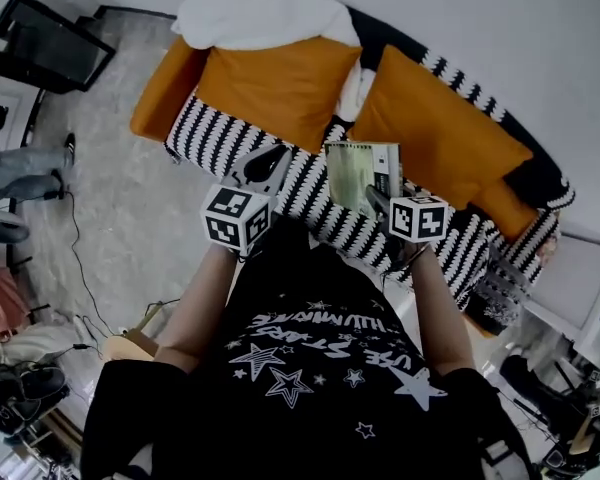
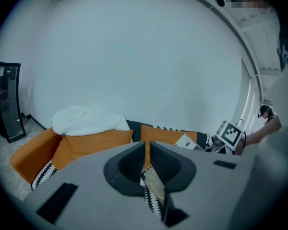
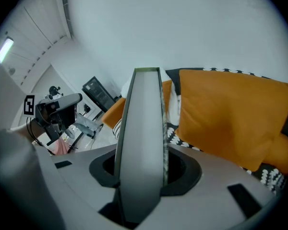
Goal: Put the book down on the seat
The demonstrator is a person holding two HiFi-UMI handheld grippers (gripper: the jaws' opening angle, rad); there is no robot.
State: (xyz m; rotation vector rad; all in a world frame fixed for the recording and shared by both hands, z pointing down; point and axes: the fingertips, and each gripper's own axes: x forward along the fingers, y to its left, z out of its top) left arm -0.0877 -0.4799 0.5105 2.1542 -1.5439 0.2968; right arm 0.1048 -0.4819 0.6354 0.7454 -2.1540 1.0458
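Note:
The book (image 1: 363, 173), with a greenish cover, stands upright over the sofa's black-and-white striped seat (image 1: 220, 138). My right gripper (image 1: 382, 200) is shut on its lower edge. In the right gripper view the book (image 3: 141, 138) shows edge-on between the jaws, which press on both covers (image 3: 143, 178). My left gripper (image 1: 272, 160) hovers to the left of the book over the seat. Its jaws stand together with nothing between them (image 2: 145, 150). From the left gripper view the book (image 2: 186, 141) appears at the right, in front of an orange cushion.
Two orange back cushions (image 1: 280, 83) (image 1: 430, 128) lean along the sofa, with a white blanket (image 1: 260, 13) on top. A black screen (image 1: 40, 43) stands on the floor at the far left, near a person's leg (image 1: 20, 168). Cables and clutter lie at the lower left.

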